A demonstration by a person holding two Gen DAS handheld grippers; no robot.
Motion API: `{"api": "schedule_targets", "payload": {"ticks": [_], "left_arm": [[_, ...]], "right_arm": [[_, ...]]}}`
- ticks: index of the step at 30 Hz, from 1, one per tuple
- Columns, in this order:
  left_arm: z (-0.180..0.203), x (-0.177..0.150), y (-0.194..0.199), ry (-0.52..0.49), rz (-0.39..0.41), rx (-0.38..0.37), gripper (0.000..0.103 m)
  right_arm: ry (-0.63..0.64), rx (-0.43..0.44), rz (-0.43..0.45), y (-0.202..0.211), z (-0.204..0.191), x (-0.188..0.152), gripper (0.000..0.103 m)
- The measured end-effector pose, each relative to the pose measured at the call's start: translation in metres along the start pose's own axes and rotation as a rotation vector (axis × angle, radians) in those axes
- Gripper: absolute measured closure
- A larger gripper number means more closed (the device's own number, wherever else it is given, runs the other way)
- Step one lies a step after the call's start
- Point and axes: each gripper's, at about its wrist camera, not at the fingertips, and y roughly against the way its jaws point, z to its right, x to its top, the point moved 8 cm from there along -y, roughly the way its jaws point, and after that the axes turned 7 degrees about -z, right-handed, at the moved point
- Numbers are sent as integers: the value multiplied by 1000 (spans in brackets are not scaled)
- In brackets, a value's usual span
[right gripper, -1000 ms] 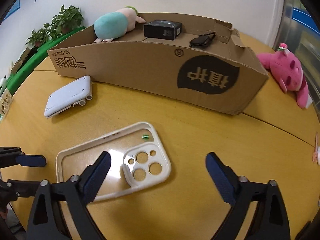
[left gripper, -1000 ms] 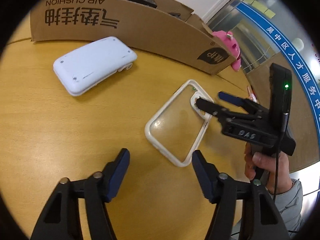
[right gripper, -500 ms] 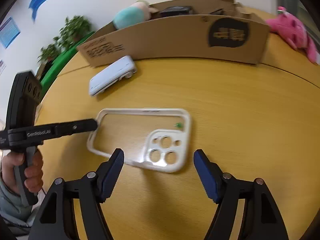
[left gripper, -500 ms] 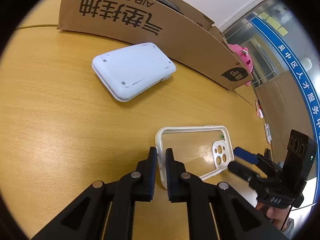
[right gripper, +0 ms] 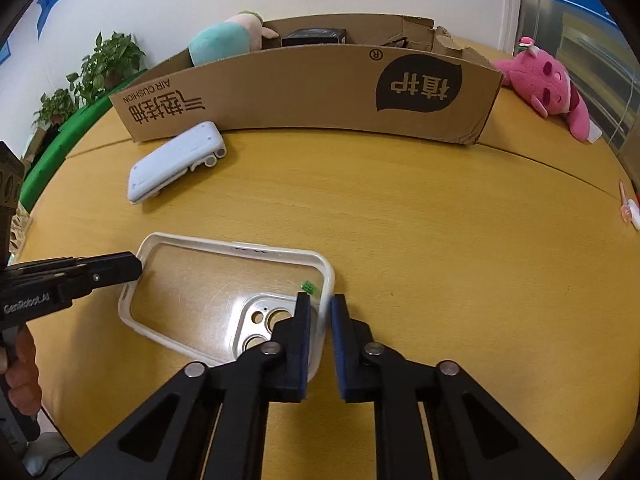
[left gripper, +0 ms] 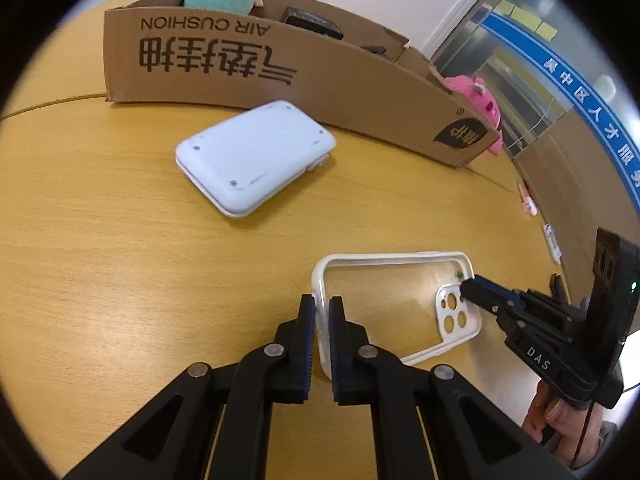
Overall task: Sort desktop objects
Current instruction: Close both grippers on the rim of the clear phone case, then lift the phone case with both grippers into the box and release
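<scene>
A clear phone case with a white rim (left gripper: pixel 394 296) lies on the yellow round table (left gripper: pixel 100 240). My left gripper (left gripper: pixel 322 320) is shut on the case's plain short end. My right gripper (right gripper: pixel 319 320) is shut on the rim at the camera-hole end of the phone case (right gripper: pixel 208 292). Each gripper shows in the other's view, the right gripper (left gripper: pixel 470 288) at the far end and the left gripper (right gripper: pixel 136 270) at the left. A white flat device (left gripper: pixel 256 156) lies beside the long cardboard box (left gripper: pixel 280 80).
The cardboard box (right gripper: pixel 320 92) holds a teal plush (right gripper: pixel 224 42), a black box (right gripper: pixel 314 36) and a dark item. A pink plush (right gripper: pixel 548 88) lies right of it. Small items (right gripper: pixel 628 210) sit at the table's right edge. Plants (right gripper: pixel 96 68) stand beyond the left side.
My left gripper closed on the case's short end half a second ago and still holds it. My right gripper has moved in and closed from wide open onto the camera-end rim.
</scene>
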Motion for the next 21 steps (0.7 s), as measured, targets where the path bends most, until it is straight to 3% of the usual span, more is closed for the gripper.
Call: {"api": "schedule_targets", "payload": {"ticks": [5,12,15,21], "left_arm": [[10,26,34,-65,85,-10,98],[51,74,76,-236,184,-3,98],[65,88,85,-299,218,30,98],[26,129,115,-236,286,57,98]], "right_arm": [[-59,82,99,27,-3,11,94],[-124,78,294,76,8,41,94],[-142,72,326,86,7,63,94],[-46,118,399,100,-22,135,94]]}}
